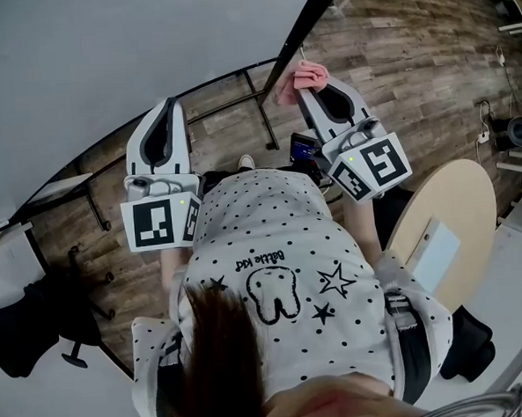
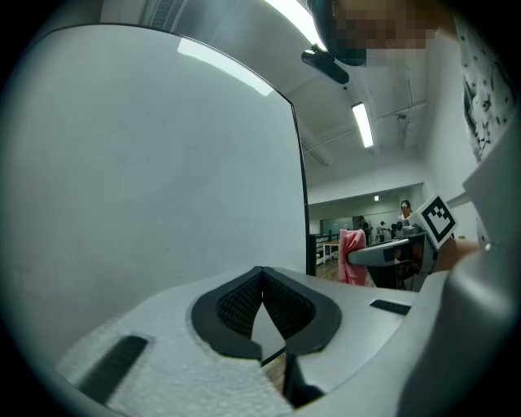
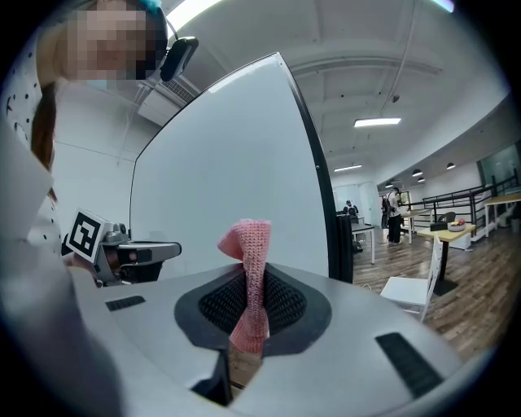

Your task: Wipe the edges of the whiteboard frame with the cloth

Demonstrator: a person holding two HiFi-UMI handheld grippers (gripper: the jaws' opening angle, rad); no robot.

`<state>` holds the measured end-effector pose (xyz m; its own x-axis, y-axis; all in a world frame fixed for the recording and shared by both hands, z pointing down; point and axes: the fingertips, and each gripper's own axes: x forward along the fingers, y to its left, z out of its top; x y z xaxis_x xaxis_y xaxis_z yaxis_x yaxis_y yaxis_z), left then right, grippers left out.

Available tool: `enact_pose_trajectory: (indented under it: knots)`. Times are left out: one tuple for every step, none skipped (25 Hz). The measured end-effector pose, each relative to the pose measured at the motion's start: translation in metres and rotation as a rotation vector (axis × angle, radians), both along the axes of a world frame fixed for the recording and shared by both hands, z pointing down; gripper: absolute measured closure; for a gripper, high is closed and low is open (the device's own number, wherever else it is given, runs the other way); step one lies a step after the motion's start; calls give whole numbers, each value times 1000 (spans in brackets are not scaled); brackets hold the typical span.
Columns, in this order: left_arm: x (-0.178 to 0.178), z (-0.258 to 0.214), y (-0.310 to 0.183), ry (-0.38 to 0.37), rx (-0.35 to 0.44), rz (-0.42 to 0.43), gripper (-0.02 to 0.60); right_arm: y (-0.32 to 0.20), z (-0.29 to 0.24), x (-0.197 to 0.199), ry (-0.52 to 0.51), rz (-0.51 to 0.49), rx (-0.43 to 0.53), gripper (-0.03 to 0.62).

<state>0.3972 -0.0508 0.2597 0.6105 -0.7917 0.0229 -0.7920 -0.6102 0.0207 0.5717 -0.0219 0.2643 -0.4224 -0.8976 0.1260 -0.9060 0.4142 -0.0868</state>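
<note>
The whiteboard [image 1: 102, 54] fills the upper left of the head view, and its black frame edge [image 1: 307, 20] runs diagonally down toward my right gripper [image 1: 311, 90]. That gripper is shut on a pink cloth [image 1: 302, 79], which sits just beside the frame's edge. In the right gripper view the cloth [image 3: 251, 269] sticks up from between the pads, with the board [image 3: 236, 179] and its frame [image 3: 317, 171] behind it. My left gripper [image 1: 168, 107] is shut on nothing and points at the board face [image 2: 163, 163]. From the left gripper view the cloth [image 2: 352, 256] hangs past the frame [image 2: 299, 187].
A round wooden table [image 1: 459, 209] stands at the right and a black office chair [image 1: 30, 327] at the lower left. The board's black stand bars [image 1: 260, 115] cross the wood floor below the grippers. A white chair [image 3: 411, 289] and distant people are behind the board.
</note>
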Motion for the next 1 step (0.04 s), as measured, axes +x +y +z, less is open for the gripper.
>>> enact_pose_trajectory:
  knots:
    - [1, 0, 1, 0, -1, 0, 566, 1, 0, 1, 0, 0, 0, 560]
